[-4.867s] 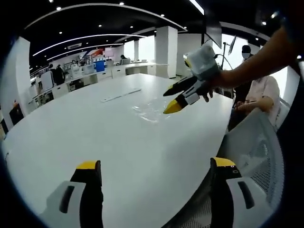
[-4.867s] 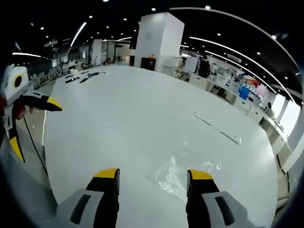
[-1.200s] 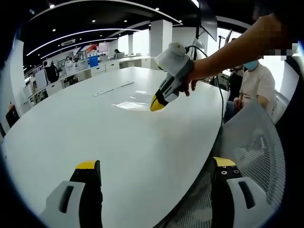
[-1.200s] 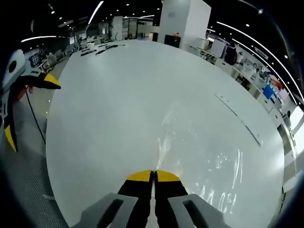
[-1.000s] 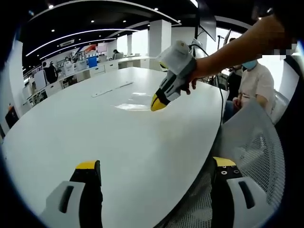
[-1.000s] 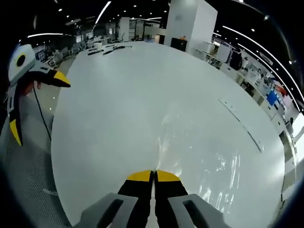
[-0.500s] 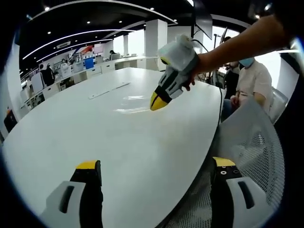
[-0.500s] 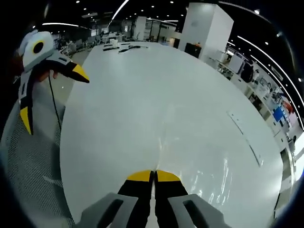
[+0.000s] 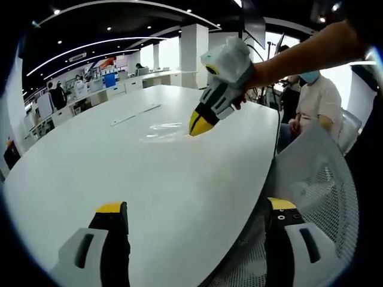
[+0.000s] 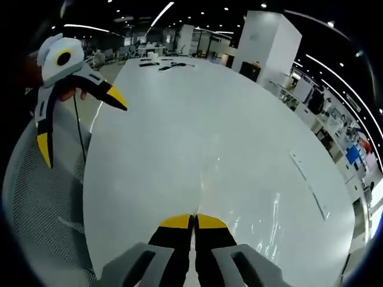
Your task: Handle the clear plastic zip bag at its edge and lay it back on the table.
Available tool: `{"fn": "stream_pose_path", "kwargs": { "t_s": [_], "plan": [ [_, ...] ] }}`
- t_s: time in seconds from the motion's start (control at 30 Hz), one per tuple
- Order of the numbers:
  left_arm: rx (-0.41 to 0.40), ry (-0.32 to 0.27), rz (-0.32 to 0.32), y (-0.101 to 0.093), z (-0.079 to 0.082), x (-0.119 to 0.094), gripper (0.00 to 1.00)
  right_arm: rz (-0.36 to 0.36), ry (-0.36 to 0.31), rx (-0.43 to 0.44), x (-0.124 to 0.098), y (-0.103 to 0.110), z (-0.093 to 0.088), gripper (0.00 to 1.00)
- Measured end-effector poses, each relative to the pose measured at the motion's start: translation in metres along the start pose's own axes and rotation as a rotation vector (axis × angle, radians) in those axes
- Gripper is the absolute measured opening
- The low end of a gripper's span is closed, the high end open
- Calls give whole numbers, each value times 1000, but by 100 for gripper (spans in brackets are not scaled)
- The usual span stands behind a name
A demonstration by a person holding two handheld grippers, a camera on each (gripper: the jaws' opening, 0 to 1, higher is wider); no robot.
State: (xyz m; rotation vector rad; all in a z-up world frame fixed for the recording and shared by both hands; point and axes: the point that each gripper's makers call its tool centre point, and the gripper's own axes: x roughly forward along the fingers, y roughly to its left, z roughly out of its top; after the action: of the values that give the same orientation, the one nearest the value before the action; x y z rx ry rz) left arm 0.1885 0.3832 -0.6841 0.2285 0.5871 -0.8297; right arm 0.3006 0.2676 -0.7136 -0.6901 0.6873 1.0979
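Note:
The clear plastic zip bag (image 9: 158,128) lies on the white table (image 9: 149,179), its near edge pinched in my right gripper (image 9: 200,124), which comes in from the right held by a person's hand. In the right gripper view the right gripper (image 10: 192,221) is shut, and the bag (image 10: 202,188) stretches ahead of the tips as a faint glossy sheet. My left gripper (image 9: 195,206) hovers over the table's near edge with jaws wide open and nothing between them. It also appears at the left of the right gripper view as the left gripper (image 10: 81,122), open, off the table's side.
A white mesh chair (image 9: 317,173) stands close by the table's edge, seen again as the mesh chair (image 10: 42,197). A person (image 9: 314,98) sits beyond it. A thin white strip (image 9: 134,114) lies past the bag. Small dark items (image 10: 161,63) sit at the table's far end.
The right gripper, open over the bag 4.9 s ago, has shut on its edge. Over the last second it has drawn back and up slightly. The left gripper stays open.

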Motion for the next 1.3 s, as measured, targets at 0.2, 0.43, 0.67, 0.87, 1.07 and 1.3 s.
{"fn": "stream_pose_path", "kwargs": {
  "t_s": [0.2,0.43,0.67,0.87,1.07,1.3],
  "plan": [
    [-1,2,-3,-1,0,1,93,5,-1,-20,-5,6,2,0],
    [0,8,-2,0,-1,1,93,24,-12,-49,-8,10,4,0],
    [2,4,1,0,2,1,93,37,-12,-69,-12,18,8,0],
    [2,4,0,0,1,1,93,49,-15,-82,-13,21,8,0],
    [20,20,-3,-3,-3,2,91,76,-19,-100,-15,28,8,0],
    [32,26,-14,-4,-2,3,90,103,-19,-136,-21,34,7,0]
  ]
}}
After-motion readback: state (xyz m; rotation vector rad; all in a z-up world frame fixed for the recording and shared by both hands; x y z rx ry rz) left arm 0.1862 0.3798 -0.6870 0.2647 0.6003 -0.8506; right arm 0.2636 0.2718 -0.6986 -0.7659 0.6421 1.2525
